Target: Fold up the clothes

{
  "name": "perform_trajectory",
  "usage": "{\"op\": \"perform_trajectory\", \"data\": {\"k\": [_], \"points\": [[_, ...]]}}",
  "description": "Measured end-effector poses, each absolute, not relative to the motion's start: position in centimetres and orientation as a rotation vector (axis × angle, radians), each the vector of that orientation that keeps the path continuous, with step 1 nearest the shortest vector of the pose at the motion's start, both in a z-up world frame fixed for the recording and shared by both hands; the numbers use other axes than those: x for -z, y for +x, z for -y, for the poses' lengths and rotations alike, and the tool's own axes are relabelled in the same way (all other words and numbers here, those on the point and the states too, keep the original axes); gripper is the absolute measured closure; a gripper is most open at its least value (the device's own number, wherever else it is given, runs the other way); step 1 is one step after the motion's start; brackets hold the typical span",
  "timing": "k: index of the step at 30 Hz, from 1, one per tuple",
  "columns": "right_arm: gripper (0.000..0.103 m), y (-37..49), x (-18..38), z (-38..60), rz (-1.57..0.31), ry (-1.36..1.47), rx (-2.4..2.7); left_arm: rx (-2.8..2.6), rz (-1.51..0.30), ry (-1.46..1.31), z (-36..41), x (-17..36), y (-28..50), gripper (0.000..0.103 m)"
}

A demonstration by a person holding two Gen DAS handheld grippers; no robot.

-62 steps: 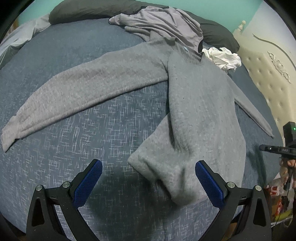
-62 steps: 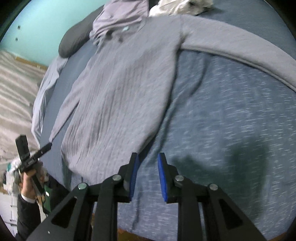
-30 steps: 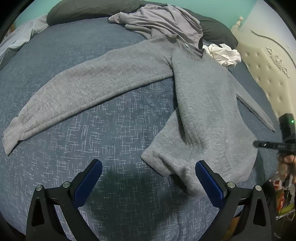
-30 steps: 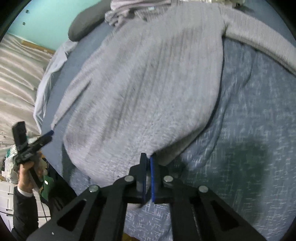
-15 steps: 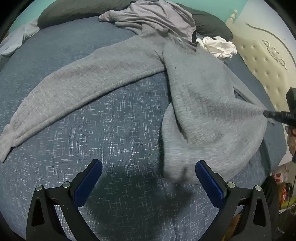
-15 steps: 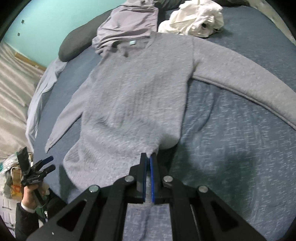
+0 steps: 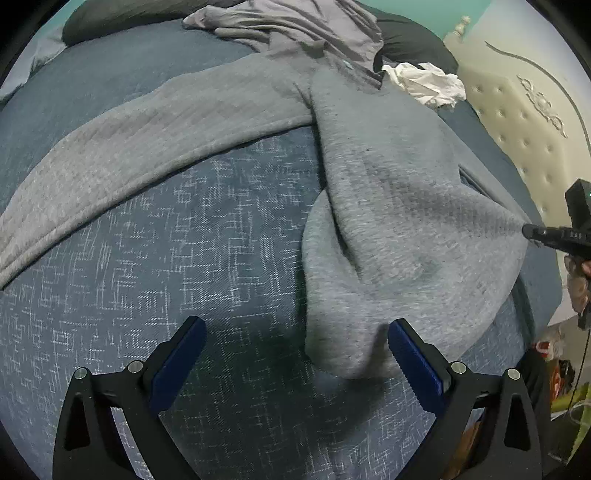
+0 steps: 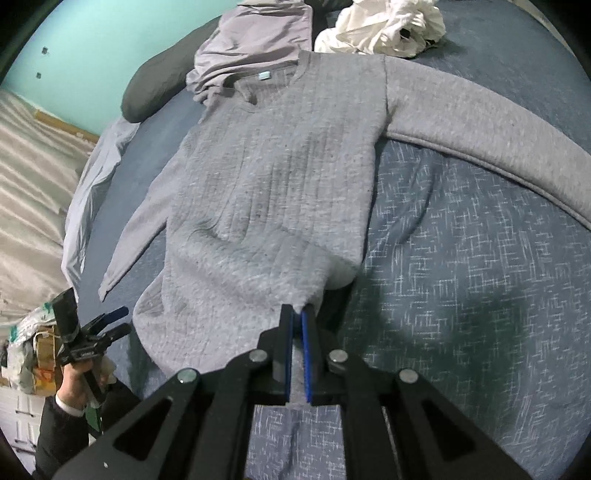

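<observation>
grey knit sweater spread face-up across the blue bed, collar toward the pillows, both sleeves flung out to the sides. right gripper pinched tight on the hem corner, fingers narrow with only the cloth between them, corner lifted clear of the bed so the lower body hangs in a soft curl. left gripper hovering low over the other hem corner, fingers wide apart, nothing held; the rolled hem sags just inside the right-hand pad.

soft and limp in the handling – a thick quilted knit, some weight to it, draping and bunching wherever unsupported, stretching along the line toward the pinch as seen from the left wrist. not slippery, not fragile; ribbed pads likely to bite well on it. probably best taken at the doubled hem band or a seam, where the cloth is thickest and least apt to slide or stretch out of shape – a single-layer pinch in mid-body likely to drag the rest into wrinkles.

with only one corner up, hem likely to twist; a matching hold at the free corner would seem to keep the edge level.

beyond the collar: a purple-grey garment and a crumpled white cloth, touching or just beside the sweater's shoulders.
</observation>
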State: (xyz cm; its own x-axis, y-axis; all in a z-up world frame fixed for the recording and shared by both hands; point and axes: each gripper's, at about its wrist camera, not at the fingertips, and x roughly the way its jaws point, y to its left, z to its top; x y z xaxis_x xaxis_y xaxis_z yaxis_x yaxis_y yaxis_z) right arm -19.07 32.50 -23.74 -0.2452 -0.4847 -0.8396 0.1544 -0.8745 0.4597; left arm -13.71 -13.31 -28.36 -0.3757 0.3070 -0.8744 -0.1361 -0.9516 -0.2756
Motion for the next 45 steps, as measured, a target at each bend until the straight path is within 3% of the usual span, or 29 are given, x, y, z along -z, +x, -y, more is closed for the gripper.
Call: {"op": "perform_trajectory", "data": {"k": [16, 24, 26, 28, 31, 45], "points": [[0.098, -18.0, 22.7, -33.5, 0.359, 1.600, 2.171, -2.458, 0.082, -1.607, 11.6, 28.8, -14.1, 0.007], [0.098, -17.9, 22.5, -33.5, 0.346, 1.599, 2.172, -2.406, 0.166, -1.653, 12.3, 29.8, -14.3, 0.007], [0.098, -17.9, 22.6, -33.5, 0.345, 1.602, 2.173, -2.391, 0.195, -1.662, 12.5, 29.9, -14.3, 0.010], [0.098, -17.9, 22.8, -33.5, 0.348, 1.606, 2.171, -2.358, 0.208, -1.665, 12.6, 30.0, -14.3, 0.025], [0.098, -17.9, 23.1, -33.6, 0.349, 1.616, 2.168, -2.330, 0.200, -1.656, 12.3, 30.0, -14.3, 0.035], [0.098, -17.4, 23.3, -33.8, 0.354, 1.619, 2.161, -2.262, 0.193, -1.693, 11.6, 30.9, -14.6, 0.037]]}}
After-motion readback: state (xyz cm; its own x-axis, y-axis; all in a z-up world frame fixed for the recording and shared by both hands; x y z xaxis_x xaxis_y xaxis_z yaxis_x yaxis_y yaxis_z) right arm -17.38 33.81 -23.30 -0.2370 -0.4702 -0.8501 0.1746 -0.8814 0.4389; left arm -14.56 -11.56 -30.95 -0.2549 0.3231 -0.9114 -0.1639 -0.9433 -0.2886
